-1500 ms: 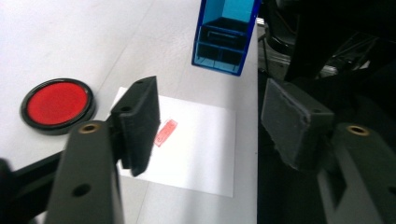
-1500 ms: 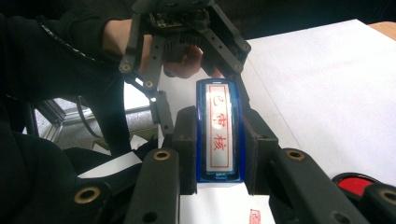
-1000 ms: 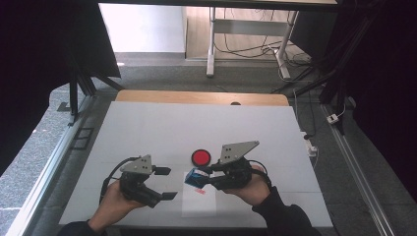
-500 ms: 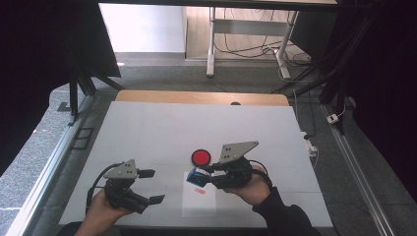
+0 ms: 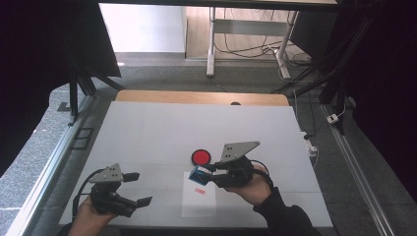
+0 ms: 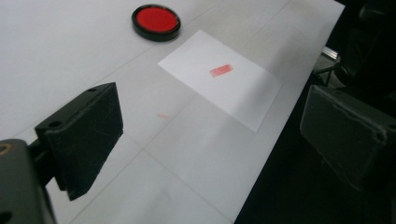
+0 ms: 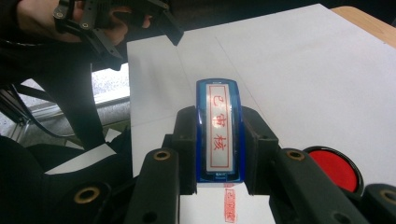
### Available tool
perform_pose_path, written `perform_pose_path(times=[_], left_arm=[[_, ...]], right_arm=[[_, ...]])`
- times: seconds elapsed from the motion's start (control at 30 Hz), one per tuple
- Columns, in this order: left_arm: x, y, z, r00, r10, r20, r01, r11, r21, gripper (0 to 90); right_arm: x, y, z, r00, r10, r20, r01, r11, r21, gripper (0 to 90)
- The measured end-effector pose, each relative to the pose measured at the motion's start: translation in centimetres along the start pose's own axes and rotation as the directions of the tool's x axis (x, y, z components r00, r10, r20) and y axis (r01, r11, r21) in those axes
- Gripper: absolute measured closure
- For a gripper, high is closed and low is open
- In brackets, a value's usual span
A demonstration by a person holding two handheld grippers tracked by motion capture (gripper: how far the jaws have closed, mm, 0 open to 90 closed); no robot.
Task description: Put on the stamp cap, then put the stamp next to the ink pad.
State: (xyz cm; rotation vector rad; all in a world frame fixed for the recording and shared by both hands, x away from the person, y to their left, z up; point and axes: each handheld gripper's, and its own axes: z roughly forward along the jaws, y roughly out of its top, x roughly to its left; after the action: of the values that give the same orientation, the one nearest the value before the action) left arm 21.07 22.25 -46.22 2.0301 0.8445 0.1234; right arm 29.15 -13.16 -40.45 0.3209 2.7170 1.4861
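Stamp [image 7: 218,130] clamped in right gripper [image 7: 218,154] jaws, above paper [image 5: 198,200].

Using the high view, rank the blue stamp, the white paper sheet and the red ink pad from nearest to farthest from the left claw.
1. White paper sheet: right of the left claw, near the table's front edge.
2. Blue stamp: above the sheet's far end, gripped by the right claw.
3. Red ink pad: farthest, just beyond the stamp.
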Motion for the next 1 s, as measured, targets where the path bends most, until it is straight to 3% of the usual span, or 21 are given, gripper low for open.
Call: perform_pose_path(times=[0.2,0.6,0.8,1.0], left_arm=[[0.0,-0.9,-0.4,0.9987,-0.022,-0.046,0.023,0.9997,0.013,4.4],[0.4,-2.2,-1.1,0.9930,-0.068,-0.097,0.070,0.9974,0.020,0.5],[0.4,-2.6,-1.3,0.9895,-0.069,-0.127,0.074,0.9966,0.037,0.1],[0.5,-2.8,-1.6,0.9878,-0.081,-0.133,0.085,0.9959,0.028,0.0]], right_arm=[[-0.1,-0.1,0.0,0.9998,0.008,0.021,-0.008,1.000,0.010,70.4],[-0.8,-0.7,-0.3,0.9970,0.026,0.073,-0.028,0.999,0.026,70.4],[-1.1,-0.9,-0.5,0.9947,0.026,0.099,-0.029,0.999,0.035,70.4],[-1.6,-1.4,-0.8,0.9902,0.056,0.128,-0.061,0.997,0.036,70.4]])
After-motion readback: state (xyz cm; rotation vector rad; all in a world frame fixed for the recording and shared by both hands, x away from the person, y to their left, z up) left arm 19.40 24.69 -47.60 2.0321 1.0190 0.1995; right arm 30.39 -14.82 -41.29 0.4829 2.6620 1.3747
